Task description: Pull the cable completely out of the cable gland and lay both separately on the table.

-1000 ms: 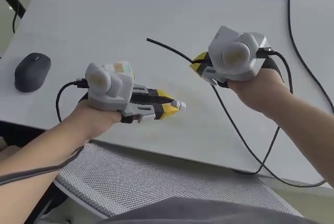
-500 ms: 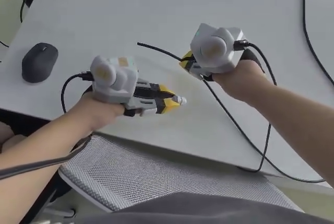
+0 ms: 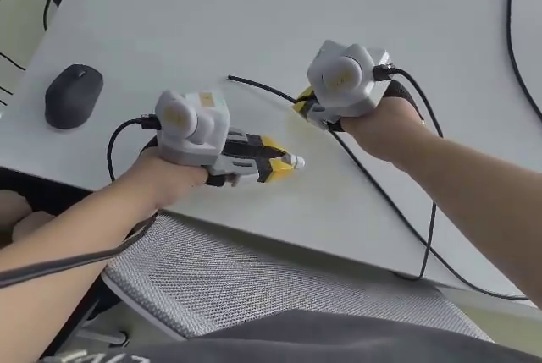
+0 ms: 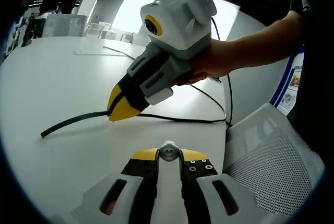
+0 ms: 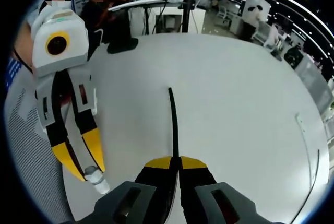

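Closer now, the right tool (image 3: 302, 105), clamped on the thin black cable (image 3: 258, 85), sits at twelve o'clock of the left tool (image 3: 284, 163), which pinches the small grey cable gland (image 3: 295, 162) clear of it over the white counter (image 3: 212, 16), so I judge only the laying-down remains.

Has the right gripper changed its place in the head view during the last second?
Yes. Judged against the mouse, the right gripper has shifted left, nearer to it, and the cable in its fingers came along.
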`<state>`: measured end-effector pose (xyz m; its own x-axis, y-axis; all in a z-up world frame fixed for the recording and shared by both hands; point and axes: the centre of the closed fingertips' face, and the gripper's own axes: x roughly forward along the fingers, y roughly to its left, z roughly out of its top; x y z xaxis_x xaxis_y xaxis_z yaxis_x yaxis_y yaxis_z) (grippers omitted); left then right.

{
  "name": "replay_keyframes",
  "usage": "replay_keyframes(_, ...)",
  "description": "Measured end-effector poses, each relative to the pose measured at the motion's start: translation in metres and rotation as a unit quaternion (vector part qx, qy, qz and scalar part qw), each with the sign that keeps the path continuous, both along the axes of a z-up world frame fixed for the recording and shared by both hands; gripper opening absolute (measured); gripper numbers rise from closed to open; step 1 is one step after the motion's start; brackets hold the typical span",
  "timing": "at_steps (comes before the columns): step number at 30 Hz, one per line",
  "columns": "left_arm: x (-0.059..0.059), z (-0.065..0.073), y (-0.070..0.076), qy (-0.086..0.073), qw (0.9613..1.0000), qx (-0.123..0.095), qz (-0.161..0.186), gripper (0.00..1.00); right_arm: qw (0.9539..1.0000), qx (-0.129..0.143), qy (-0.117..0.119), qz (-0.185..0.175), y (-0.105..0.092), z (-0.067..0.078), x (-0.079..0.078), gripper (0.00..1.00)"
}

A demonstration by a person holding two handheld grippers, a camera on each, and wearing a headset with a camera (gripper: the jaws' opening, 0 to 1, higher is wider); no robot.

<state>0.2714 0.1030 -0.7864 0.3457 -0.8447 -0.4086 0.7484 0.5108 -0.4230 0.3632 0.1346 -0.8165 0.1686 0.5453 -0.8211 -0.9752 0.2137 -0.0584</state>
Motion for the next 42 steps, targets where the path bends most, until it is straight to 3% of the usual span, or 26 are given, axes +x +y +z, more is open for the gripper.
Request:
replay_keyframes(15, 0.0, -0.014, 0.006, 0.014, 0.9998, 0.009, 0.009, 0.16, 1.0, 0.0, 0.009, 0.003, 0.001, -0.004, -0.002, 0.0)
replay_keyframes(19, -0.001, -0.017, 0.006, 0.011, 0.9997, 0.021, 0.002, 0.16, 1.0, -0.004, 0.005, 0.007, 0.001, -0.008, 0.001, 0.0)
replay_keyframes(32, 0.0, -0.018, 0.009, 0.006, 0.9994, 0.033, 0.007, 0.16, 0.9999, -0.009, 0.0, 0.015, 0.0, -0.01, 0.002, 0.0)
replay_keyframes(38, -0.005, -0.023, 0.009, -0.002, 0.9984, 0.056, -0.006, 0.16, 0.9998, -0.012, -0.002, 0.016, 0.0, -0.008, 0.001, 0.0)
replay_keyframes(42, -0.005, -0.021, 0.01, -0.005, 0.9982, 0.06, -0.006, 0.16, 0.9997, -0.015, -0.003, 0.02, 0.0, -0.006, -0.002, 0.0)
